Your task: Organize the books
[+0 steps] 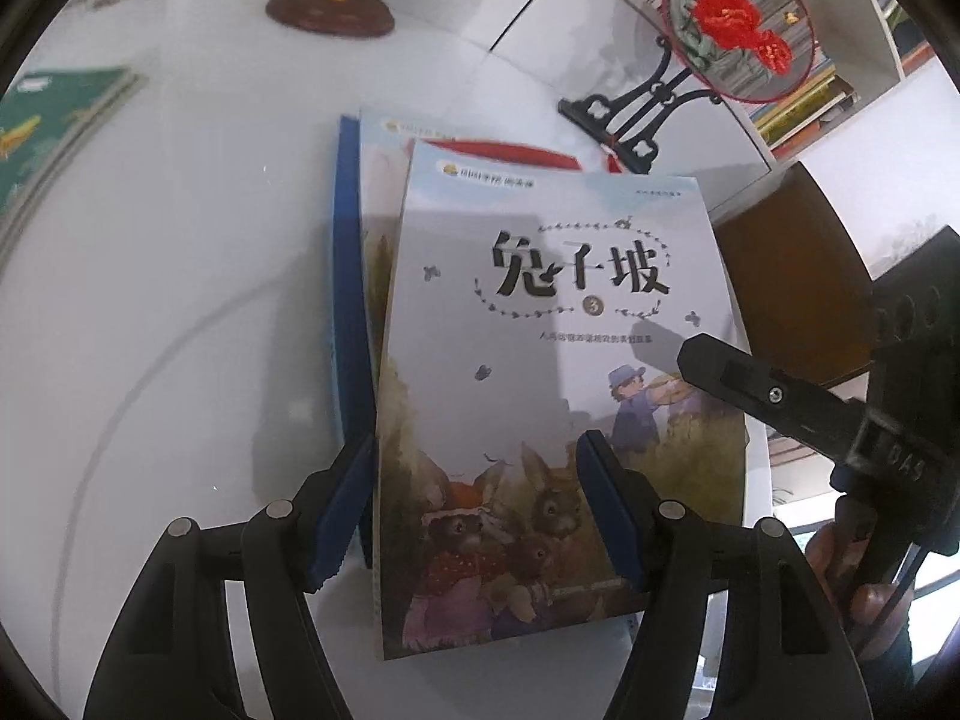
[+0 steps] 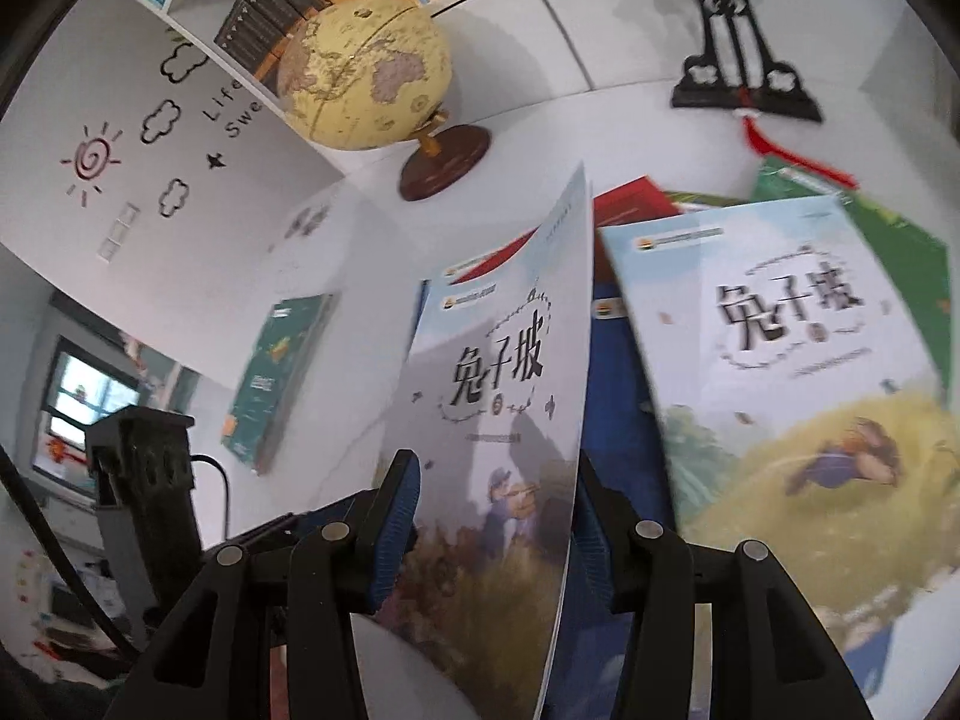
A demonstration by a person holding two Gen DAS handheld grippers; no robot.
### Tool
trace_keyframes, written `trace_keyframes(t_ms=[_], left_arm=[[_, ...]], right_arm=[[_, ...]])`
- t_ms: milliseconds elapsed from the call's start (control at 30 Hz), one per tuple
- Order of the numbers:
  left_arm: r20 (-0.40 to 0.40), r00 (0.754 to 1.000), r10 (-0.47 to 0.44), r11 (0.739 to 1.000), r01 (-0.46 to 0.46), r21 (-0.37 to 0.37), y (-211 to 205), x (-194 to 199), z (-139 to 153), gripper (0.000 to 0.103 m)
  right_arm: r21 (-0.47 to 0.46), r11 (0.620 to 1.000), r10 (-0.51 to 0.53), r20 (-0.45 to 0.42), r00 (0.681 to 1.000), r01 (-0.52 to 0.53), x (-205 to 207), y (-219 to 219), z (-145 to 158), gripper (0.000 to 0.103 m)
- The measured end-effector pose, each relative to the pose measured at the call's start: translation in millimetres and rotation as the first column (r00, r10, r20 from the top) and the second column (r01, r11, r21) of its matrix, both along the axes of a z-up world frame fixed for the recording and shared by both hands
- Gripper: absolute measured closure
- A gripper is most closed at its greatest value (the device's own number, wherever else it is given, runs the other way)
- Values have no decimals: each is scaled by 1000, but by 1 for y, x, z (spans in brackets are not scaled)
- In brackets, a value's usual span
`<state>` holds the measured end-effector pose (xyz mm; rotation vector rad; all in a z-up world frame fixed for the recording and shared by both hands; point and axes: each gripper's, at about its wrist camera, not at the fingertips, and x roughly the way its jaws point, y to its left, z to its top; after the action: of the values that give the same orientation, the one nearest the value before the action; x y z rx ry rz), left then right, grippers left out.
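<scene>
we held the rabbit book [image 1: 558, 372] from both sides. our left tongs [image 1: 477, 516] sat around its near edge, blue pads [image 1: 339, 516] one on each side of the cover, but we could not tell whether they truly pinched it. our right tongs [image 2: 492, 534] straddled the same book [image 2: 498, 450], closed to a narrow gap with the cover between the pads. it hung tilted above a blue book [image 1: 348, 276] on the white surface [image 1: 180, 300], with a second rabbit book [image 2: 780, 372] to the right. the thin cover was bowing; a weak pinch could let it slide out and knock the globe [image 2: 366, 72] or the fan stand [image 2: 738, 72].
</scene>
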<state>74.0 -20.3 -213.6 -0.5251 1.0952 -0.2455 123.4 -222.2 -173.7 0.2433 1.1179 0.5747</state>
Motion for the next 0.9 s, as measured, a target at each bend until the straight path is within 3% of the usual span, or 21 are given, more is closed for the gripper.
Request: trace_keyframes(t_ms=[133,233,367,500,600,700,767,900], left_arm=[[12,1000,7,1000,-7,10,4,2,3,41],[0,1000,29,999,-29,-30,12,5,4,41],[14,999,34,990,-32,-134,18,0,14,41],[39,999,-8,951,19,-308,12,1,28,41],[79,997,-20,984,34,-177,-1,5,34,43],[59,998,-26,990,34,-139,-3,10,28,59],[55,997,-45,991,52,-120,-2,9,25,76],[61,995,-79,992,84,-89,6,2,25,85]], right_arm=[[-140,990,8,61,998,1,-1,6,-10,56],[-256,967,45,99,994,-18,-7,13,-21,56],[-308,951,75,147,986,-26,-15,15,-22,56],[-263,965,52,138,989,-14,-11,9,-23,56],[-152,988,14,92,996,1,-9,1,-23,56],[-104,995,7,73,997,1,-12,3,-22,56],[-95,995,5,73,997,2,-14,5,-21,56],[-41,999,-17,68,998,20,-14,3,-17,56]])
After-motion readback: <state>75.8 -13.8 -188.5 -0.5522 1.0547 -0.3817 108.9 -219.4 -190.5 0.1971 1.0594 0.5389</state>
